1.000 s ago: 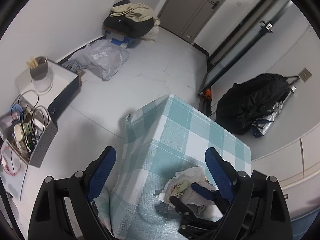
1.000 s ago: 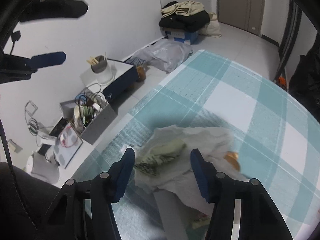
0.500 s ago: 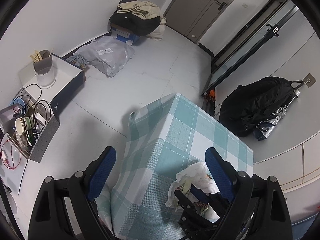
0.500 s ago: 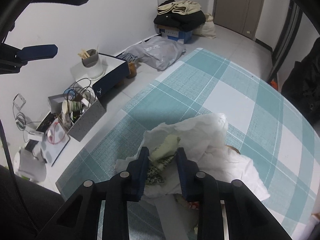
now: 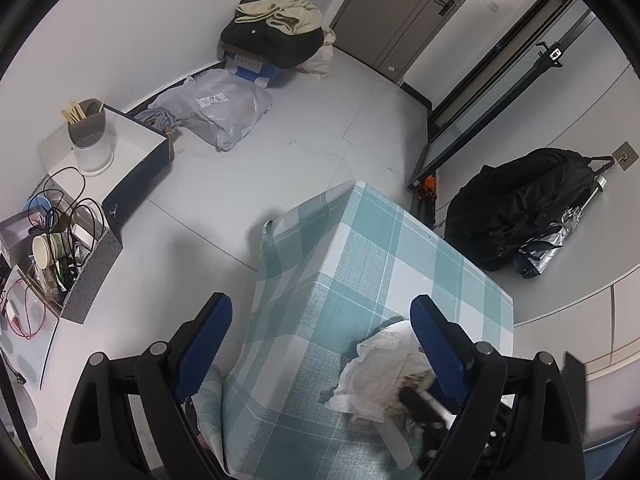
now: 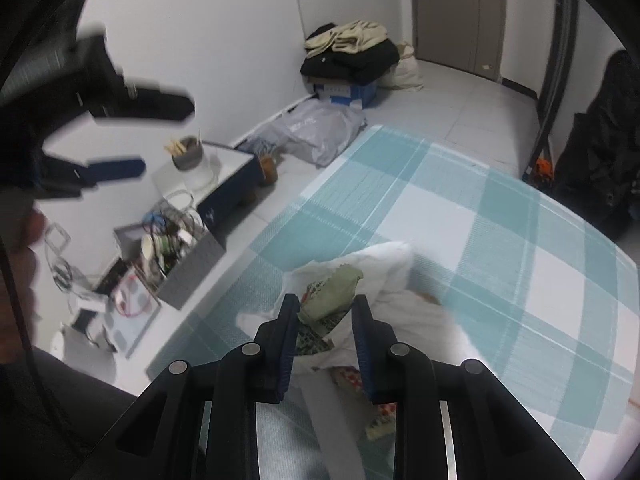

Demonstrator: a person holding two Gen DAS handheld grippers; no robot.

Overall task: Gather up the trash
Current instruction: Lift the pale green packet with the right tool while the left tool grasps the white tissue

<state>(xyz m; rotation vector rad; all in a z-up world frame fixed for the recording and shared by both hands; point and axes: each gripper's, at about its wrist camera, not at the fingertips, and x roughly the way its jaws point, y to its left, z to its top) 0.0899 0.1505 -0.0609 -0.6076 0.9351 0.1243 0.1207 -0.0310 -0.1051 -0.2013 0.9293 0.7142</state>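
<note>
A crumpled white plastic bag (image 6: 394,260) full of wrappers lies on the teal checked tablecloth (image 6: 440,208). My right gripper (image 6: 325,301) is shut on a green printed wrapper (image 6: 334,282) at the bag's mouth, and its pads press the wrapper from both sides. In the left wrist view the same bag (image 5: 376,364) sits under my right finger, and the right gripper (image 5: 420,400) shows as a dark blur beside it. My left gripper (image 5: 322,304) hangs open above the table's near corner with nothing between its fingers. The right wrist view catches it as the left gripper (image 6: 164,138), blurred at upper left.
On the floor to the left stand a grey box (image 5: 80,276) of cups and cables and a white-topped navy box (image 5: 128,152) with a cup. A grey bag (image 5: 216,108) and a clothes pile (image 5: 276,32) lie by the wall. A black backpack (image 5: 520,208) is right of the table.
My right gripper's jaws have closed from wide apart onto the green wrapper in the bag and risen a little with it. My left gripper stays open and hardly moves.
</note>
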